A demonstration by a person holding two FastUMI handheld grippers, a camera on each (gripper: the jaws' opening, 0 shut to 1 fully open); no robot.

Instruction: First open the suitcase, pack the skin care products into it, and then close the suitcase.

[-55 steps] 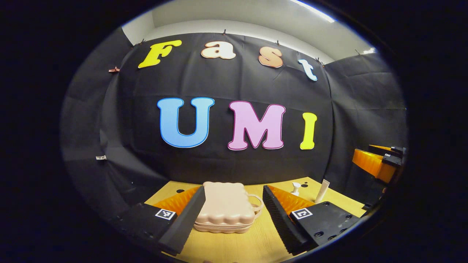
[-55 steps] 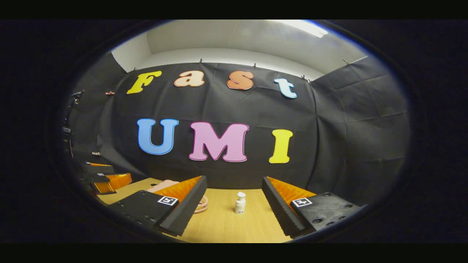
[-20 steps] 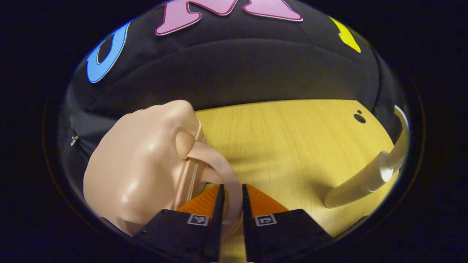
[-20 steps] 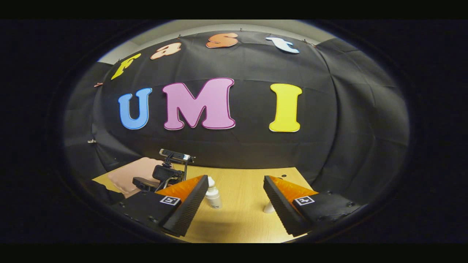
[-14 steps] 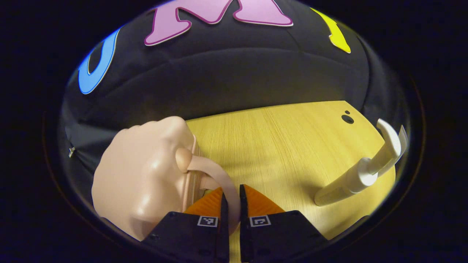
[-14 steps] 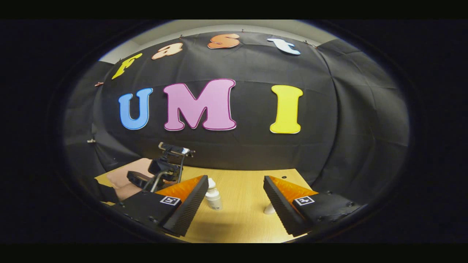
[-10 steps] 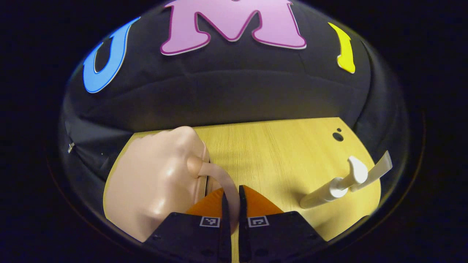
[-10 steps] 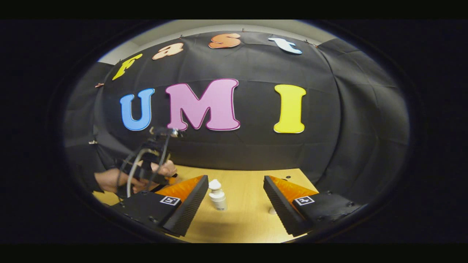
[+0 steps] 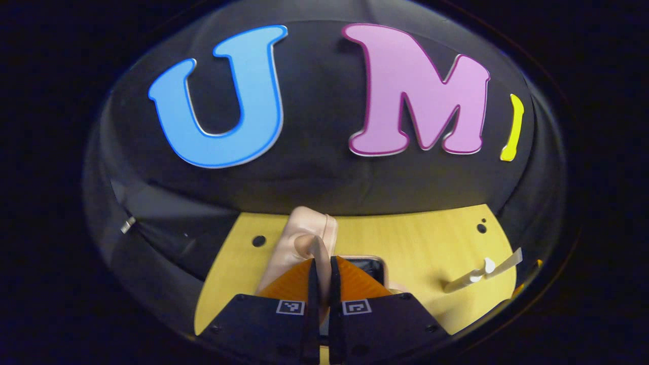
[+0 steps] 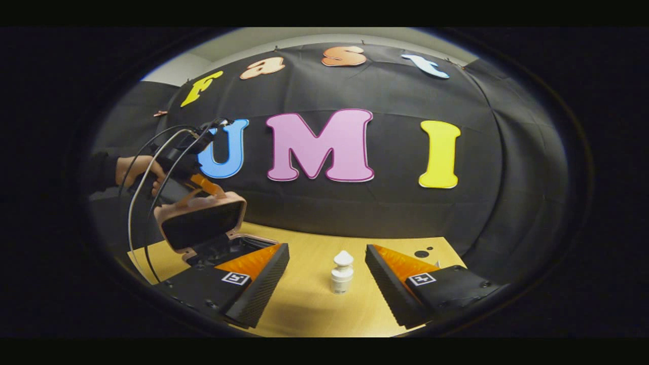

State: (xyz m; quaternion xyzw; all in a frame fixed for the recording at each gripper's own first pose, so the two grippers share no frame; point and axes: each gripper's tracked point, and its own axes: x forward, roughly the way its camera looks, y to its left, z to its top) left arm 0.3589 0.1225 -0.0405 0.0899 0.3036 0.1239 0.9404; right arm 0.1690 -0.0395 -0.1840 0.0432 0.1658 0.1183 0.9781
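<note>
So the left gripper [image 9: 320,284] has its fingers pinching the handle [image 9: 310,247], the suitcase [image 10: 203,223] lid is swung up at middle-left, while the right gripper [image 10: 327,284], fingers spread, frames a lotion bottle [image 10: 341,272] on the table [image 10: 304,304], unpacked.

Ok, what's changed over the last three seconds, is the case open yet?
Yes. The left gripper closed on the suitcase handle and swung the lid up; the suitcase now stands open. The right gripper has stayed open and holds nothing. The white bottle and the tube still stand unpacked on the table.
</note>
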